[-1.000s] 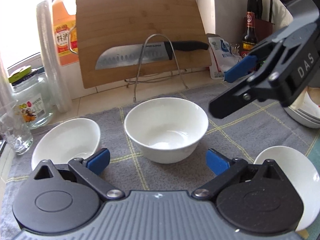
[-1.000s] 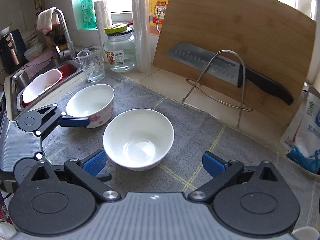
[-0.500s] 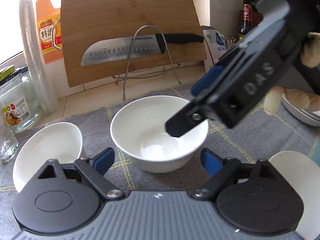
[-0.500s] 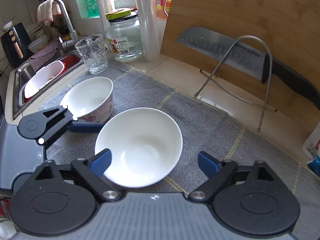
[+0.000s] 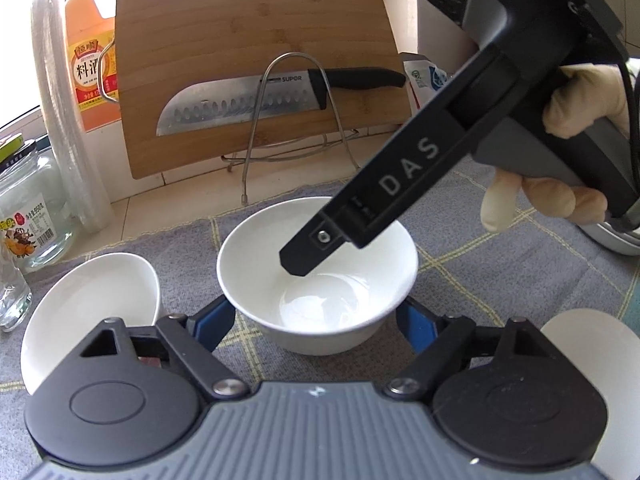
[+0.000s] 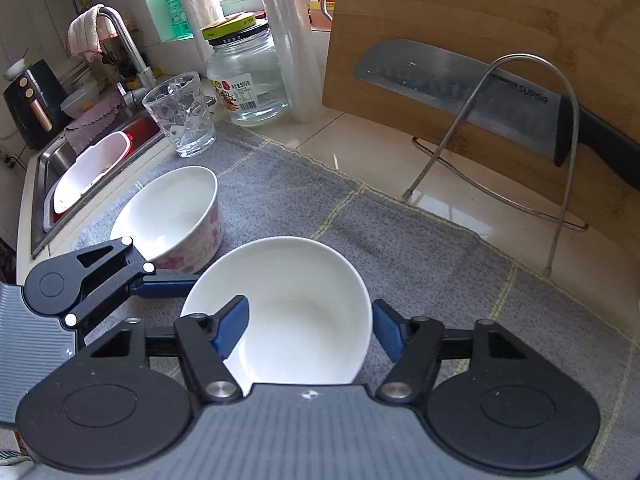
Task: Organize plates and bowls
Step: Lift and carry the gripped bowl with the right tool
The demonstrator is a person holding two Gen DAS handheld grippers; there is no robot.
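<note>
A plain white bowl (image 5: 316, 280) (image 6: 296, 320) stands on the grey cloth. My left gripper (image 5: 316, 320) is open, its blue pads on either side of the bowl's near wall. My right gripper (image 6: 310, 320) is open and straddles the bowl's right rim, one finger (image 5: 316, 248) inside the bowl and the other outside. A white bowl with pink flowers (image 6: 176, 220) (image 5: 92, 308) stands to the left. Another white dish (image 5: 592, 368) lies at the lower right. The left gripper also shows in the right wrist view (image 6: 96, 280).
A cutting board (image 5: 256, 68) with a knife (image 5: 256, 100) and a wire rack (image 6: 512, 152) stands behind. A glass (image 6: 180, 116), jar (image 6: 244, 76) and sink (image 6: 92, 160) are to the left. Stacked plates (image 5: 616, 236) sit at the right edge.
Both grippers have moved in on the plain white bowl. The right gripper has come down so that one finger is inside the bowl. The left pads now flank the bowl.
</note>
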